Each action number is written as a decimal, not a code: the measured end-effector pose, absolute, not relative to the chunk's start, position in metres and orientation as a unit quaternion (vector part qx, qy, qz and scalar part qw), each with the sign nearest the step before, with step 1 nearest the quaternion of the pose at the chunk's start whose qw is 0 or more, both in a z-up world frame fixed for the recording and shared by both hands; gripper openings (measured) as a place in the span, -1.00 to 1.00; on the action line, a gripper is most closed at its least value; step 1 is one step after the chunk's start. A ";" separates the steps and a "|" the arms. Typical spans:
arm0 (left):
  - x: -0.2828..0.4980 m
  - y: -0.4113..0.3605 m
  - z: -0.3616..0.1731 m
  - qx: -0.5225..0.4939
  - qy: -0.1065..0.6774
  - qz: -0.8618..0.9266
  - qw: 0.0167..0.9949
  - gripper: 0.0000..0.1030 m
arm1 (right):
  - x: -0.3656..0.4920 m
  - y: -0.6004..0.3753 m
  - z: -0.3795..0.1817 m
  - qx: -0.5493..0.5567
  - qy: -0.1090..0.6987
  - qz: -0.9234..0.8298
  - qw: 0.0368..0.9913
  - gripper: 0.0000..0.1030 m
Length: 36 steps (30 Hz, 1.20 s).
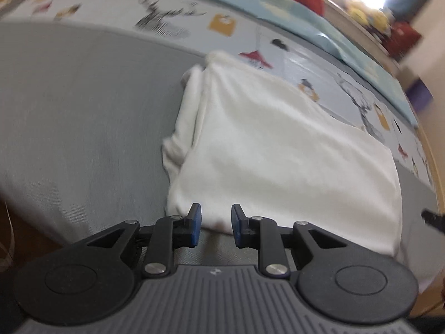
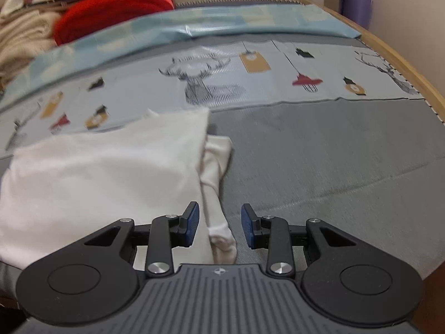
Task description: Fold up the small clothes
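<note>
While both grippers hang above the bed, the white garment (image 1: 278,150) lies folded on the grey sheet (image 1: 69,105), a flat rectangle with a bunched layer sticking out along 1 side. Seen from the left wrist, the left gripper (image 1: 216,225) sits over the garment's near edge; its 2 blue pads (image 1: 197,224) stand a narrow gap apart, with cloth showing below the gap but neither pad pressing on it, so it holds nothing. Seen from the right wrist, the right gripper (image 2: 220,224) hovers over the garment's (image 2: 105,172) right edge, where the bunched layer (image 2: 218,167) trails down toward the camera. Its pads (image 2: 247,226) are parted a little wider, the rolled end of that layer lying under the gap, and they clamp nothing. Beyond the garment, a patterned mat (image 2: 250,78) with deer heads and lanterns crosses the bed, touching the garment's far corner. Farther back lie a pale blue cloth (image 2: 222,25), a red bundle (image 2: 116,5) and beige piles (image 2: 25,36). A wooden bed frame (image 2: 389,50) runs along the right. Motion blur softens the left view.
</note>
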<state>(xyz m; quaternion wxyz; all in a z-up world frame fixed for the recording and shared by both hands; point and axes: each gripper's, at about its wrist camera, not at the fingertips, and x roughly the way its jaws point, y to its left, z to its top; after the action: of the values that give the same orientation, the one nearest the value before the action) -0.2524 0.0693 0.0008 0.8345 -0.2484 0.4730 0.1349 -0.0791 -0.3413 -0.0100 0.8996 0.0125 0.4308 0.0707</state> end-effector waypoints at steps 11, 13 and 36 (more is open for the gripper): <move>-0.253 0.075 -0.039 -0.339 0.456 0.201 0.798 -0.28 | -0.080 -0.380 -0.010 0.036 0.417 0.059 0.906 -0.33; -0.252 0.079 -0.039 -0.358 0.443 0.210 0.795 -0.28 | -0.078 -0.385 -0.010 0.042 0.418 0.055 0.906 -0.33; -0.144 -0.189 0.100 0.058 0.299 -0.009 0.953 -0.93 | -0.060 -0.423 -0.021 0.052 0.441 -0.041 0.895 -0.33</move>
<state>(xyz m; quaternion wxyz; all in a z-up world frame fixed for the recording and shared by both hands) -0.1436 -0.1889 0.0997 0.9525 0.0583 0.2986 -0.0091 -0.0598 -0.4226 -0.0214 0.8952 0.0519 0.4407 -0.0408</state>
